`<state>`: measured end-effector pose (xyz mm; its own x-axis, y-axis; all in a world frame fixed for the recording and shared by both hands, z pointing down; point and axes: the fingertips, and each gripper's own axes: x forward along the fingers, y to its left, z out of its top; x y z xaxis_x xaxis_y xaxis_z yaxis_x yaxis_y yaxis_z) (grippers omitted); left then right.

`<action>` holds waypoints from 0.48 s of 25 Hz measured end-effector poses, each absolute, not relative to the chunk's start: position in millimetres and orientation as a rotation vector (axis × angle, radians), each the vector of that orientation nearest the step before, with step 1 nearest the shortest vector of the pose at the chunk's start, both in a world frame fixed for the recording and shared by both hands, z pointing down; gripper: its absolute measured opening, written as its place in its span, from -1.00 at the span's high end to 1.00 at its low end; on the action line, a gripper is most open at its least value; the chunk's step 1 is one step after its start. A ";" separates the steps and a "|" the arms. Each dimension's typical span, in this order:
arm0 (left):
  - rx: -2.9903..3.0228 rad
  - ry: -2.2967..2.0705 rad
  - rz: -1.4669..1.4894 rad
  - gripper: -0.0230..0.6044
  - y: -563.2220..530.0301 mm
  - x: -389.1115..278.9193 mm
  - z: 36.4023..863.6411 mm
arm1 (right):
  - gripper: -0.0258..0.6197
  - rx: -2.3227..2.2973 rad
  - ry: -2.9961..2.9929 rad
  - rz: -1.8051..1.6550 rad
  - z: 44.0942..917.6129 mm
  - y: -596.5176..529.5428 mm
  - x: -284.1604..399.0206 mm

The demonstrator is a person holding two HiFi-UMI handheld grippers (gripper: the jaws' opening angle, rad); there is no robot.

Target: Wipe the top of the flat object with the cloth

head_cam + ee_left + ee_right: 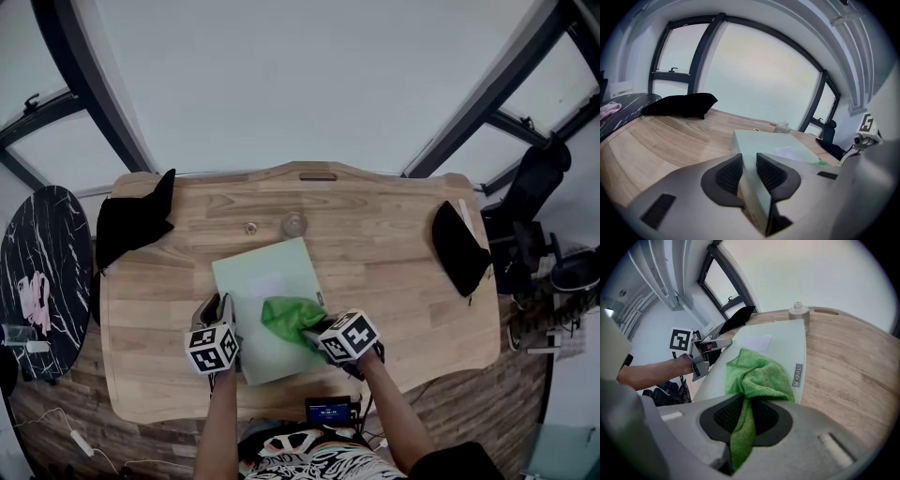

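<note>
The pale green flat board (267, 281) lies in the middle of the wooden desk (403, 281), its far corner near a small glass jar (293, 225). It looks stiff, smooth and fairly light, so it would likely skate on the wood under a wiping stroke; an edge is the sensible place to pin it. The left tongs (217, 311) do that, clamped on the board's near left edge, with the rim caught between the ribbed pads (729, 172).

The green cloth (286, 317) is soft and limp and sits bunched on the board's near right part. The right tongs (314, 336) are closed on a gathered fold of it, the rest spilling forward as a pad over the top surface.

Both forearms reach forward from the desk's near side, the right one angling inward.
</note>
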<state>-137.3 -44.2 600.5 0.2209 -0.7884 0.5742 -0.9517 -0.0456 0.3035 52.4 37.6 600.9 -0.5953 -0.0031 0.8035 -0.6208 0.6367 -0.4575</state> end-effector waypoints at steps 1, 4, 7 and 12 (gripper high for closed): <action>1.870 -1.604 0.336 0.68 -44.2 -137.4 600.4 | 0.75 0.490 -2.040 0.955 600.8 35.6 51.6; 1.875 -1.601 0.347 0.68 -43.8 -137.2 600.3 | 0.75 0.500 -2.043 0.945 600.4 29.8 50.0; 1.899 -1.588 0.388 0.68 -44.3 -136.1 600.4 | 0.75 0.511 -2.049 0.942 600.6 23.5 49.0; 2.054 -1.698 0.510 0.67 -43.2 -132.0 596.9 | 0.75 0.539 -2.045 0.939 601.2 12.5 47.9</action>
<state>-132.0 -43.2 596.9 0.1850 -0.8265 0.5316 -0.9827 -0.1619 0.0902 47.9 12.5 601.2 -0.5858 -0.0469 0.8091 -0.6441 0.6329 -0.4296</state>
